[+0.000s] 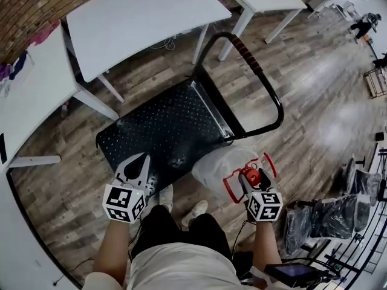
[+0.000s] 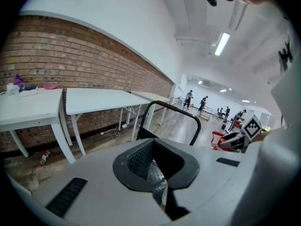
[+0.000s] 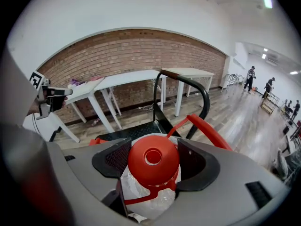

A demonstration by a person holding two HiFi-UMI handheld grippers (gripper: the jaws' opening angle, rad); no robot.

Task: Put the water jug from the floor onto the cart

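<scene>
The water jug [image 1: 219, 167] is clear plastic with a red cap and a red carry handle [image 1: 233, 180]. It is just off the near right corner of the black cart deck [image 1: 169, 125], over the wood floor. My right gripper [image 1: 250, 177] is shut on its red cap [image 3: 153, 160], and the clear body [image 3: 149, 194] hangs below the jaws. I cannot tell whether the jug touches the floor. My left gripper [image 1: 138, 165] is shut and holds nothing, above the cart's near edge. Its pads [image 2: 141, 160] meet at the tips. The cart's black push handle [image 1: 275, 98] has a red grip.
White tables [image 1: 139, 17] stand beyond and left of the cart, against a brick wall [image 2: 70, 55]. Black bagged items [image 1: 329, 216] and a wire rack line the right side. The person's shoes [image 1: 195, 209] are right behind the cart. Several people stand far down the room.
</scene>
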